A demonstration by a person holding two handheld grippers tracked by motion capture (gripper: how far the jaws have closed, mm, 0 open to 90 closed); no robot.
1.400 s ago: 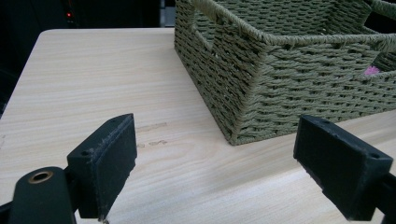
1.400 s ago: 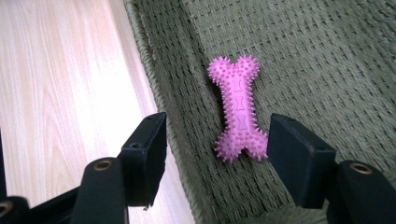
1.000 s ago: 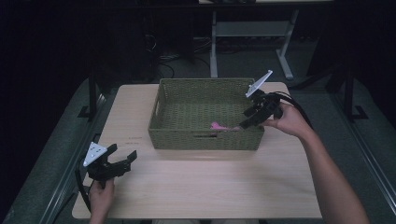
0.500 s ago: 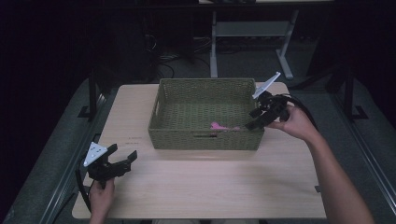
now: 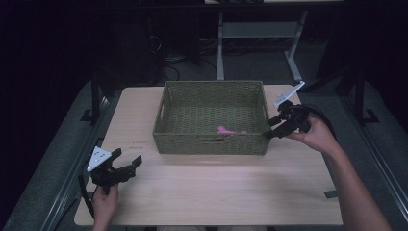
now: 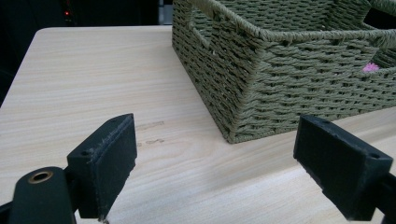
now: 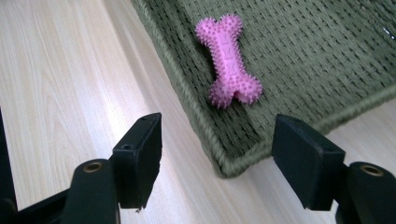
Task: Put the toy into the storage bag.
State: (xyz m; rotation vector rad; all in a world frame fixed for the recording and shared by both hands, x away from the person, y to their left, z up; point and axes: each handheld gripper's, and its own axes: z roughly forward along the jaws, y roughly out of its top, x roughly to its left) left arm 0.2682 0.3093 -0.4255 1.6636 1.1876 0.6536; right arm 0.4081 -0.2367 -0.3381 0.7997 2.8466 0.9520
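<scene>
A green woven basket [image 5: 168, 130] stands at the middle of the table. A pink spiky bone toy [image 5: 226, 130] lies flat on its floor near the front right. In the right gripper view the bone [image 7: 229, 60] lies free beyond the jaws, past the basket rim [image 7: 201, 126]. My right gripper [image 5: 270, 129] is open and empty just outside the basket's front right corner; its own view has the gripper [image 7: 219, 158] above that corner. My left gripper [image 5: 129, 159] is open and empty at the table's front left, pointing at the basket [image 6: 280, 79].
The light wooden table [image 5: 231, 192] has bare surface in front of the basket and to its left. Dark floor, cables and a metal desk frame [image 5: 293, 62] lie beyond the far edge. A cable trails from the right gripper.
My right gripper has drawn back to the right, from over the basket's right side to just outside its corner. The pink bone stayed inside. The left gripper has not moved.
</scene>
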